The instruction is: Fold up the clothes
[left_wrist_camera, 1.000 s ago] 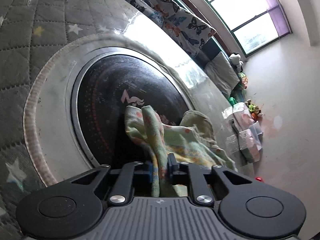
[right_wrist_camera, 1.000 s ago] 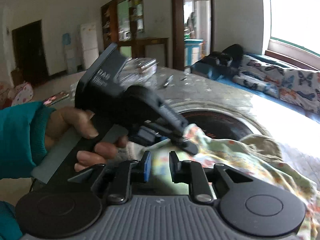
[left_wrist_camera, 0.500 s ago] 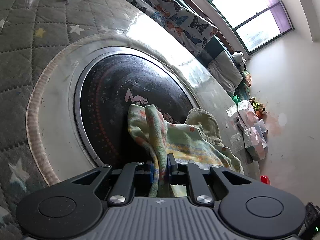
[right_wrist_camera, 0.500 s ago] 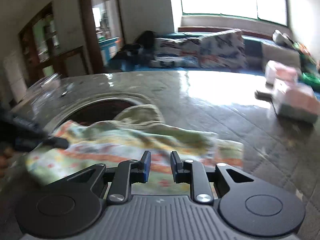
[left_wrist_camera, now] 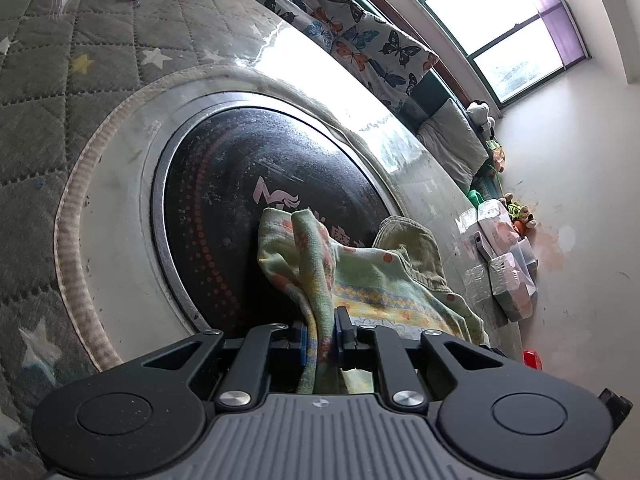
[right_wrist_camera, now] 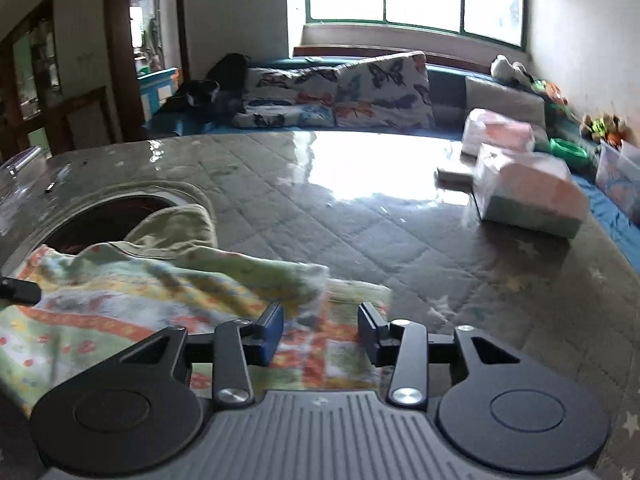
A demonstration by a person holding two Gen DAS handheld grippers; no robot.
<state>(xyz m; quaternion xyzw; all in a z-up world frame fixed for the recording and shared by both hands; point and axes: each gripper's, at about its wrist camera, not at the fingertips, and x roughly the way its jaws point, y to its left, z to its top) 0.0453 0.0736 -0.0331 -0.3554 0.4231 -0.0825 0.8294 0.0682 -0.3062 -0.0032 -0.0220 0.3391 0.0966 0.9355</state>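
On the quilted surface [right_wrist_camera: 400,216] my left claw [left_wrist_camera: 320,334] pinches the garment [right_wrist_camera: 132,300]; it stretches toward my right claw [right_wrist_camera: 320,330], spread wide, empty, probably just above its near corner

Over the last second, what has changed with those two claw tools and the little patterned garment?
The right gripper swung away from the other tool toward the garment's right corner and opened its jaws; they now stand wide, straddling that corner without pinching it. The left gripper stayed clamped on a bunched fold of the garment, which kept lying partly over the round black cooktop in the quilted table.
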